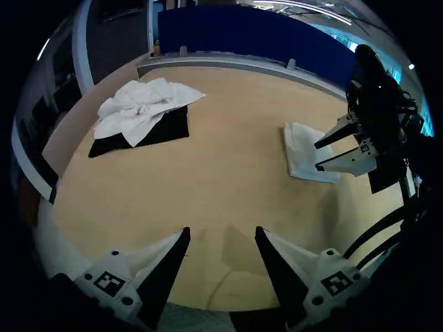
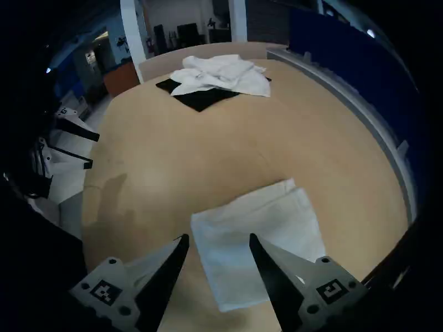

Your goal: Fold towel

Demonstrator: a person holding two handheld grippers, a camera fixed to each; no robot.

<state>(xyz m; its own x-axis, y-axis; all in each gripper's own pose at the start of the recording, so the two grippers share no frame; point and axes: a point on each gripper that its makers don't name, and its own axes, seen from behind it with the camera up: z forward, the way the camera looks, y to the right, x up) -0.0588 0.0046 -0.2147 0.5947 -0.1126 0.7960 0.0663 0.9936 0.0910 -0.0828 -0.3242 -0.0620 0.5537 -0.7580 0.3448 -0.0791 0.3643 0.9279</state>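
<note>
A folded white towel [image 2: 260, 243] lies flat on the wooden table, right under my right gripper [image 2: 219, 238], whose fingers stand open above its near edge. In the left gripper view the same folded towel [image 1: 302, 150] rests at the right, with the right gripper [image 1: 317, 155] open beside it. My left gripper [image 1: 222, 231] hangs open over bare tabletop near the table's front edge, holding nothing. A heap of crumpled white towels [image 1: 138, 108] sits on a black cloth [image 1: 166, 130] at the far left; that heap [image 2: 221, 74] also appears at the far end in the right gripper view.
The round wooden table [image 1: 221, 166] has a blue partition [image 1: 249, 33] along its far side. In the right gripper view the left gripper [image 2: 88, 149] shows past the table's left edge. Office furniture stands beyond the table.
</note>
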